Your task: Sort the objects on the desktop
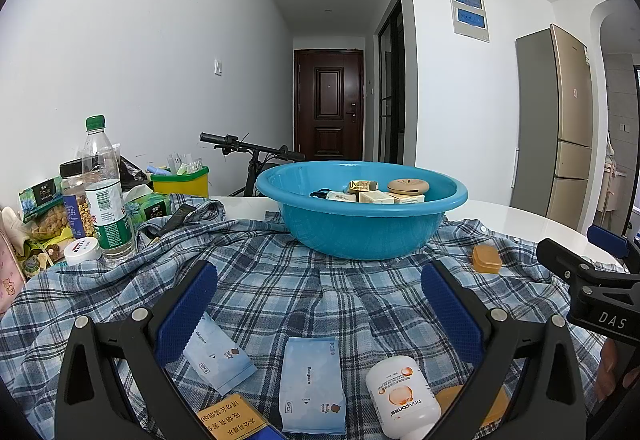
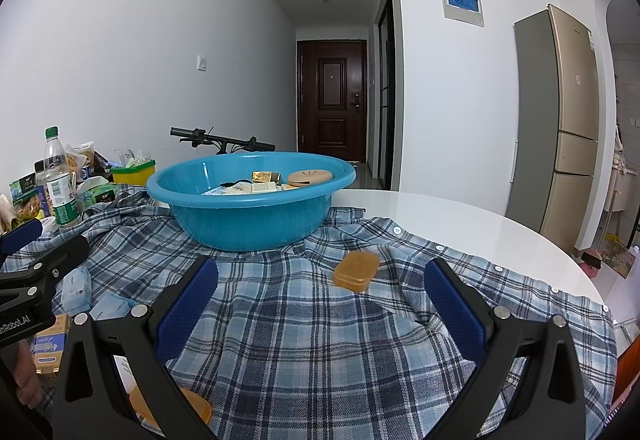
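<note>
A: What lies closest to the left gripper (image 1: 318, 306)?

B: Its jaws stand wide apart with nothing between them. Just under them on the plaid shirt (image 1: 288, 280) lie a white bottle (image 1: 402, 398), two pale blue wipe packs (image 1: 312, 384) and a yellow carton (image 1: 230, 418).

A: And the right gripper (image 2: 320, 302)?

B: Also spread wide and empty. An amber box (image 2: 192, 410) sits beneath its left finger, and a second amber soap box (image 2: 356, 269) lies on the shirt just ahead, between the fingers and slightly right of centre.

A: Farther out?

B: The blue basin (image 2: 248, 216) stands on the shirt straight ahead, holding small boxes and a round tan case (image 2: 310, 177). Beyond the left gripper's left finger stand a water bottle (image 1: 105, 196) and snack packets (image 1: 44, 212).
</note>
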The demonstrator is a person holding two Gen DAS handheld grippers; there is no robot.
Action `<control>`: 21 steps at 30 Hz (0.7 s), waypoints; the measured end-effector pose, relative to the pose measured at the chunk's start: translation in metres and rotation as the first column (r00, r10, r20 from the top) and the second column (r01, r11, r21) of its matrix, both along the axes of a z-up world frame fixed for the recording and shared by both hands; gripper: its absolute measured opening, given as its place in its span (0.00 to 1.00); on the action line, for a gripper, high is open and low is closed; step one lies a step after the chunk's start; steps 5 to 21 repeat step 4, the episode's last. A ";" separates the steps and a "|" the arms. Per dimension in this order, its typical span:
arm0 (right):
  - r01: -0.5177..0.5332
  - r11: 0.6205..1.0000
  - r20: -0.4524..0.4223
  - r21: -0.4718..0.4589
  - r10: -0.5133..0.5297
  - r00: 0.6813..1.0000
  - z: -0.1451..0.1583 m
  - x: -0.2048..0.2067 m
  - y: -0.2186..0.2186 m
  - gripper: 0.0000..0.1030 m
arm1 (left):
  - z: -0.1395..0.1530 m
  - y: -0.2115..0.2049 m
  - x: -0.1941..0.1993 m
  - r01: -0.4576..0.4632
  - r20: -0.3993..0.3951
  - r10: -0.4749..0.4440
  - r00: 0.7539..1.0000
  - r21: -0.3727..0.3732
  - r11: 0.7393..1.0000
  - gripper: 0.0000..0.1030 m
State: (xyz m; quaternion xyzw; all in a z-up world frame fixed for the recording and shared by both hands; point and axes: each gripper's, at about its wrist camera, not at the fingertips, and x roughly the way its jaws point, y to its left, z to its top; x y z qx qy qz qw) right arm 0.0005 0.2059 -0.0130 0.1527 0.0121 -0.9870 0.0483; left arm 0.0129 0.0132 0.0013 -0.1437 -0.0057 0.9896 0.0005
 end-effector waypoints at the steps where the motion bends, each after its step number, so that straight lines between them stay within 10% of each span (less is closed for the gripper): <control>1: 0.000 1.000 0.000 0.000 0.000 1.000 0.000 0.000 0.000 0.99 | 0.000 0.000 0.000 0.000 0.000 0.000 1.000 0.000 1.000 1.00; 21: 0.000 1.000 0.000 0.000 0.000 1.000 0.000 0.000 0.000 0.99 | 0.000 0.000 0.000 0.000 0.000 0.000 1.000 0.000 1.000 1.00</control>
